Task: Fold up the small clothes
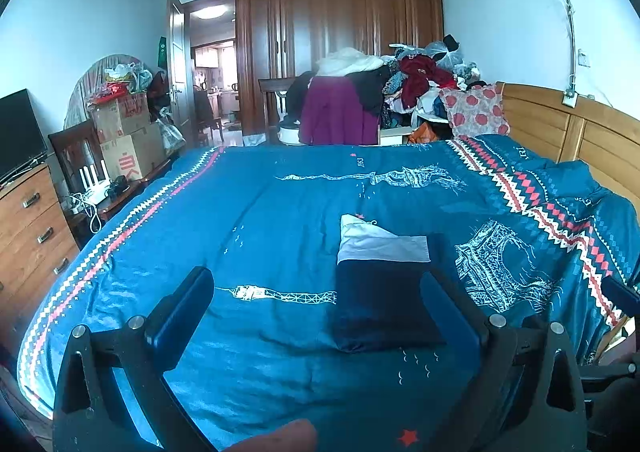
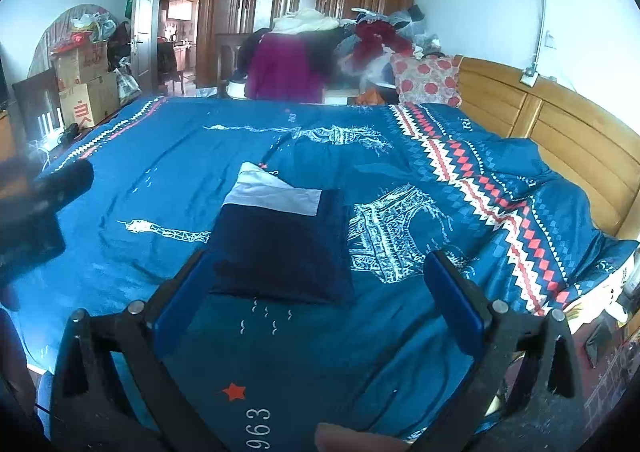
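The cloth (image 2: pixel 280 248) lay flat on the bed (image 2: pixel 400 332), near the middle and a bit toward the near edge. It was a dark blue piece, already folded into a neat block. A white and grey part (image 2: pixel 276 194) stuck out at its far end. Its long side ran away from me, toward the far edge of the bed.

My right gripper (image 2: pixel 316 288) was the nearer one. The cloth sat straight ahead of it, and its near edge showed just between the two fingers. The left finger (image 2: pixel 180 292) seemed to be right by the near left corner of the cloth, but I could not tell if it touched. The fingers were spread wide and held nothing.

My left gripper (image 1: pixel 320 308) pointed more at bare bed. From there the cloth (image 1: pixel 380 300) lay ahead and off to the right, close by its right finger (image 1: pixel 452 312). Those fingers were spread wide too, with nothing in them.

Both grippers were low over the bed and aimed flat across it, side by side. I could see the left one as a dark blur at the left side of the right camera.

I think the folding looked nearly done. If one more fold was needed, the right gripper would have the short reach.
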The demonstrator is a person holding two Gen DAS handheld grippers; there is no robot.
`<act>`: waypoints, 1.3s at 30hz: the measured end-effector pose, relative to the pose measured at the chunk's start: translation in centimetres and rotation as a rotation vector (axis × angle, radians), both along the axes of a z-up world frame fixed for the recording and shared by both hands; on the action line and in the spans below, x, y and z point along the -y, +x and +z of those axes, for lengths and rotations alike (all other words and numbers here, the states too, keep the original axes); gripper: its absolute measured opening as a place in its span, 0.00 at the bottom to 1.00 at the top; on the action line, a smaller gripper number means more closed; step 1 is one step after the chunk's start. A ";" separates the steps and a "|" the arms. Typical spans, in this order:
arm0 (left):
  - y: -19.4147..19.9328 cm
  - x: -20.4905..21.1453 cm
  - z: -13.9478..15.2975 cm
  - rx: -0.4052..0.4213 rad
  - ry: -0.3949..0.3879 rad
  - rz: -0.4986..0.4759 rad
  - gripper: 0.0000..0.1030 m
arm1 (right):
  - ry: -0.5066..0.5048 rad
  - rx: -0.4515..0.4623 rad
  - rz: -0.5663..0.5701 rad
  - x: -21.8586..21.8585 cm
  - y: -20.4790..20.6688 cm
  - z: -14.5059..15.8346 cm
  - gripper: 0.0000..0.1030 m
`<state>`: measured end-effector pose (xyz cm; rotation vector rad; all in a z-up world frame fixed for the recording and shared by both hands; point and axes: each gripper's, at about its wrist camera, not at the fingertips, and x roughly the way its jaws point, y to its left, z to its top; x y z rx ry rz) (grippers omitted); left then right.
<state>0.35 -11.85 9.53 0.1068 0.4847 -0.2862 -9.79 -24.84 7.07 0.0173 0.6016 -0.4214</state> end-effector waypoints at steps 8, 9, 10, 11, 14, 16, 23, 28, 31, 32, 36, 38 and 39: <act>1.1 0.5 -0.9 -0.051 0.044 0.023 1.00 | 0.015 -0.027 -0.029 0.5 1.1 -0.7 1.00; 1.3 0.6 -1.1 -0.064 0.054 0.024 1.00 | 0.024 -0.040 -0.040 0.7 1.4 -1.0 1.00; 1.5 0.8 -1.5 -0.082 0.066 0.020 1.00 | 0.032 -0.050 -0.048 0.8 1.5 -1.3 1.00; 1.6 0.9 -1.7 -0.091 0.071 0.016 1.00 | 0.039 -0.062 -0.054 0.9 1.6 -1.5 1.00; 1.7 1.4 -2.5 -0.109 0.082 0.005 1.00 | 0.047 -0.095 -0.068 1.1 1.8 -2.2 1.00; 1.6 1.6 -2.9 -0.113 0.087 0.000 1.00 | 0.049 -0.109 -0.073 1.2 1.8 -2.6 1.00; 1.9 2.5 -3.5 -0.123 0.096 -0.007 1.00 | 0.065 -0.108 -0.071 1.5 1.8 -2.7 1.00; 2.0 2.6 -3.5 -0.125 0.096 -0.010 1.00 | 0.076 -0.100 -0.064 1.7 2.0 -2.6 1.00; 1.9 2.6 -3.5 -0.129 0.093 -0.016 1.00 | 0.078 -0.096 -0.059 1.7 2.0 -2.6 1.00; 1.9 2.6 -3.4 -0.130 0.092 -0.018 1.00 | 0.078 -0.096 -0.058 1.7 2.0 -2.6 1.00; 1.8 2.6 -3.5 -0.132 0.090 -0.028 1.00 | 0.086 -0.092 -0.057 1.8 1.8 -2.5 1.00; 1.7 2.6 -3.5 -0.132 0.090 -0.030 1.00 | 0.089 -0.089 -0.059 1.9 1.7 -2.5 1.00; 1.6 2.6 -3.5 -0.132 0.089 -0.032 1.00 | 0.091 -0.089 -0.059 2.0 1.7 -2.5 1.00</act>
